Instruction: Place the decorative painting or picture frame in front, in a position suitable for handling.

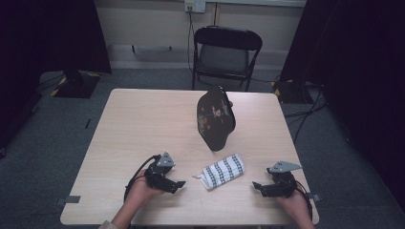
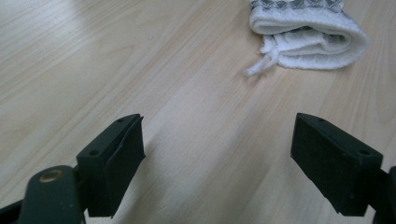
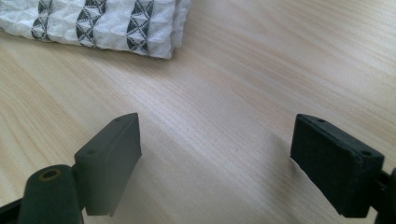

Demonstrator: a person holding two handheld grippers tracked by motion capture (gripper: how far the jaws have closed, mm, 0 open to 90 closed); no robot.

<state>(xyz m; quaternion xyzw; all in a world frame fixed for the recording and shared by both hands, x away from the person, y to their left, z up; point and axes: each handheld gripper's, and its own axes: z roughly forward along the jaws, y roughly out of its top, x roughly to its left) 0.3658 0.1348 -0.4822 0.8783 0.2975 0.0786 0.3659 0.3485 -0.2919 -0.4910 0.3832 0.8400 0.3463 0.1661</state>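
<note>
Near the table's (image 1: 143, 119) front edge, the folded cloth (image 1: 223, 171) lies between left gripper (image 1: 177, 185) and right gripper (image 1: 258, 186), both gaping wide, holding nothing (a dark plate (image 1: 215, 118), seemingly propped upright, stands behind).

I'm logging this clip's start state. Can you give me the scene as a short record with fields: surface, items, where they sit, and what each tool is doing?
surface: light wooden table
item 1: folded white towel with a dark pattern, lying flat near the front edge
item 2: dark decorated plate, standing on edge behind the towel
left tool: open, nothing between the jaws, left of the towel
right tool: open, nothing between the jaws, right of the towel
contact: neither tool touches the towel
background: black folding chair beyond the table
</note>
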